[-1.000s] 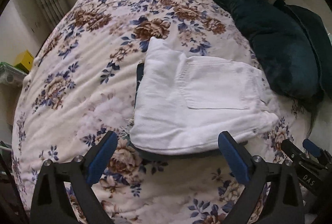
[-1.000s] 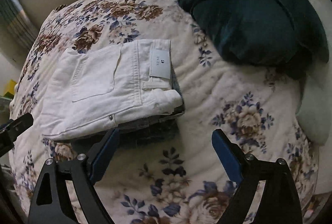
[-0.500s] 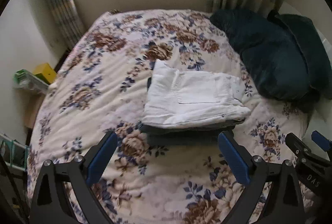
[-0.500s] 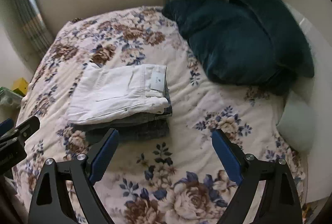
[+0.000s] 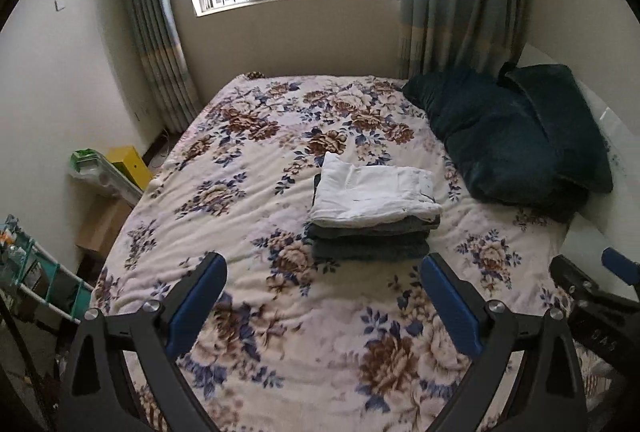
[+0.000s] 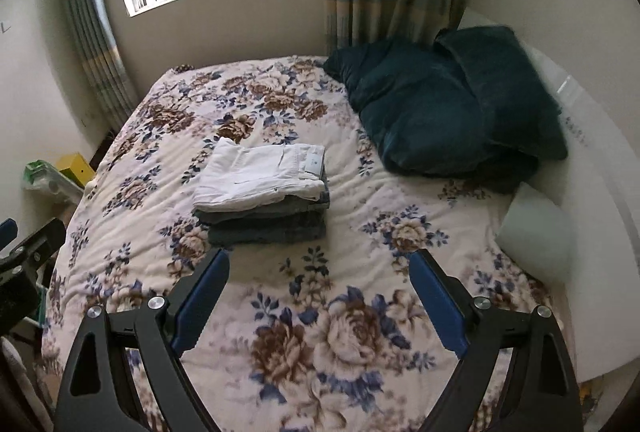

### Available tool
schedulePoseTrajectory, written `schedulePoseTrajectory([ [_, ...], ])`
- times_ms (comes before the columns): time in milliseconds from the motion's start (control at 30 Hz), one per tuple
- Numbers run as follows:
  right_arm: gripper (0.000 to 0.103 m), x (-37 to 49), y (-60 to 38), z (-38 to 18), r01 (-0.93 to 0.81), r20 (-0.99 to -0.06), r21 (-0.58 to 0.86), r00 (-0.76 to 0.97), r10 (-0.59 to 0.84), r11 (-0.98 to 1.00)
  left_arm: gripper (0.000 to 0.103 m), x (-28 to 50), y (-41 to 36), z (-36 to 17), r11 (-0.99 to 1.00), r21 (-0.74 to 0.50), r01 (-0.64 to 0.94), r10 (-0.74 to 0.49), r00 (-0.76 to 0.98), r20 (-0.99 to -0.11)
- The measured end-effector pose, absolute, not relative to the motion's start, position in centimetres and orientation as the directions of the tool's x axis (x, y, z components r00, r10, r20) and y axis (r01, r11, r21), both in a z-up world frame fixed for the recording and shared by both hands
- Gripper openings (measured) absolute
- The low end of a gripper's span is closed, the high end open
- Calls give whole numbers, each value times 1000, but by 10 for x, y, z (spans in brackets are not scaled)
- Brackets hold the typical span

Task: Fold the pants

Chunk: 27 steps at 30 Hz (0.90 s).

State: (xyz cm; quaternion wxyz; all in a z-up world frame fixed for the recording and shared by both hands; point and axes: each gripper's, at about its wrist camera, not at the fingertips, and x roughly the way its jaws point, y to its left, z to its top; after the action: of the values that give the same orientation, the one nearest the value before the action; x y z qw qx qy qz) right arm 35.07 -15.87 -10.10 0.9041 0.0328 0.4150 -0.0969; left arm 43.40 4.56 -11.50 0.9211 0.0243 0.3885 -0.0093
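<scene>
The folded pants [image 5: 374, 193] lie mid-frame, long axis left-right, well beyond both wide, empty grippers, left [image 5: 322, 296] and right [image 6: 320, 290].

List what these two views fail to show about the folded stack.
- Grey garments under the white pants: left view, covered; type and count unclear.
- Label on the white pants: right view, too small to read.
- Stack's far side: both views, hidden by the stack itself.
</scene>
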Motion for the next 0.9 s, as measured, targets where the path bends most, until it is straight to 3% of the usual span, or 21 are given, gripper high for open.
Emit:
schedulePoseTrajectory([
  [533,94,65,-96,50,200,-635,1,757,-154,980,99,226,79,-8,993,28,115,-73,781,-620],
  [900,95,-17,-90,108,146,-600,14,793,-109,989,99,158,74,27,996,28,79,-48,812,-582],
])
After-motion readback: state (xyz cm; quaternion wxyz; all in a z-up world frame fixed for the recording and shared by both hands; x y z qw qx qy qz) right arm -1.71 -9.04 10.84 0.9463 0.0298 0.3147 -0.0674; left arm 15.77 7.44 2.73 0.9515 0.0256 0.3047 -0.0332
